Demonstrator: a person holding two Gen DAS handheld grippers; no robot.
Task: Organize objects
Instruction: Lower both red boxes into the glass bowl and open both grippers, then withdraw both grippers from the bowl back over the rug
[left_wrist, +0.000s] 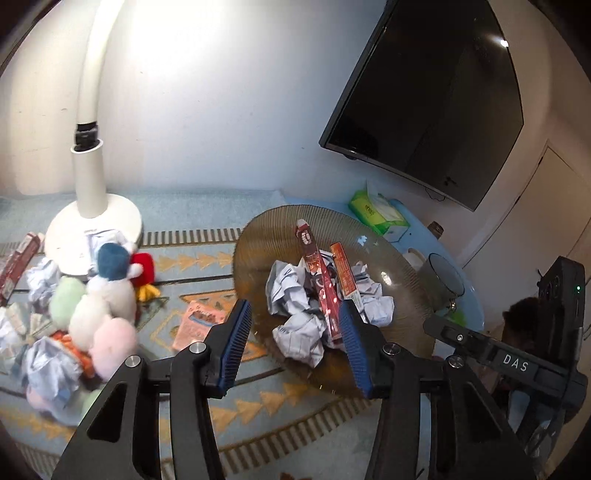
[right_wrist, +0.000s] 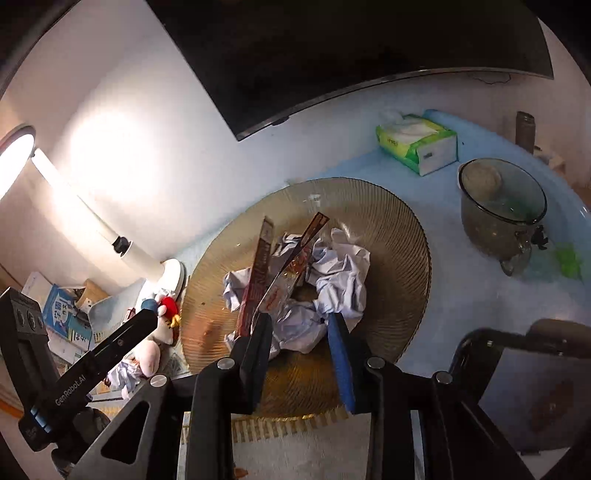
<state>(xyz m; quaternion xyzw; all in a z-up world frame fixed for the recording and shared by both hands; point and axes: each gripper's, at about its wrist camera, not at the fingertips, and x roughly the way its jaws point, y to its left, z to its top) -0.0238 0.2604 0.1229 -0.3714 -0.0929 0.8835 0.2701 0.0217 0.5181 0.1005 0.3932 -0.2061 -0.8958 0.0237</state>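
Observation:
An amber ribbed glass plate holds several crumpled paper balls and long red snack wrappers. My left gripper hovers over the plate's near side, open, with the paper and a red wrapper lying beyond its blue pads. My right gripper is also above the plate and open; a clear wrapper ends close to its left fingertip, touching or not I cannot tell. Plush toys and more crumpled paper lie on the patterned mat to the left.
A white lamp base stands behind the toys. A green tissue pack and a glass mug sit on the blue surface right of the plate. A dark screen hangs on the wall. A pink packet lies by the plate.

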